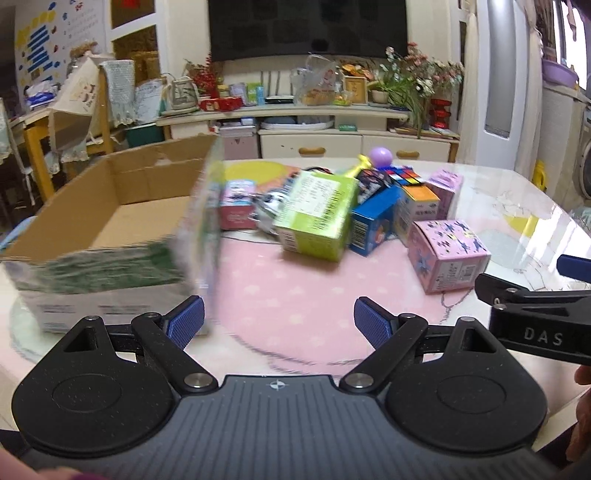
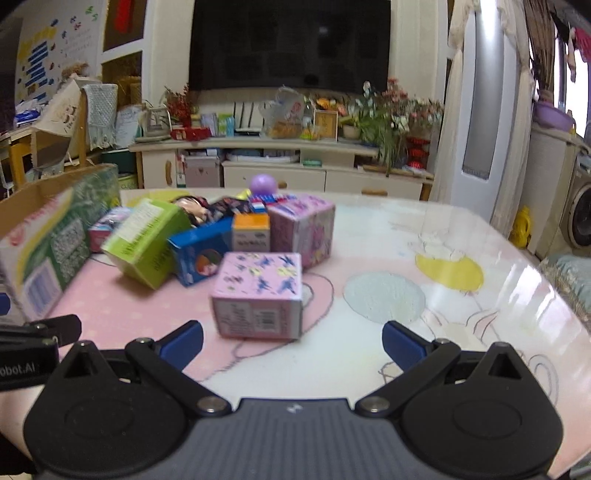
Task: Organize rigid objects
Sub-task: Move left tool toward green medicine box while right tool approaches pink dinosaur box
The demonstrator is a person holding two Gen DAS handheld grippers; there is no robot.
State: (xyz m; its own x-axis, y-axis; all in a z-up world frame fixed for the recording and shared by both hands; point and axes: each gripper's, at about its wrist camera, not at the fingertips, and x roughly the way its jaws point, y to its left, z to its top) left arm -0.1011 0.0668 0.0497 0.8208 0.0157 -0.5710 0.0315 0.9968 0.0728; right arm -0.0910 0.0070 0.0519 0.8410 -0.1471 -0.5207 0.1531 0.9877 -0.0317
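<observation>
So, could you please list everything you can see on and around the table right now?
cardboard box: one, brown, open, left end of table
green box: one, lime, tilted, centre of pile
blue box: one, leaning right of green box
orange-topped box: one, behind blue box
pink boxes: at least three; one nearest, one behind, one small far left
puzzle cube: one, multicoloured, rear of pile
purple ball: one, rear
table: one, pink patterned cover
television: one, black, back wall
left gripper: open, empty
right gripper: open, empty
</observation>
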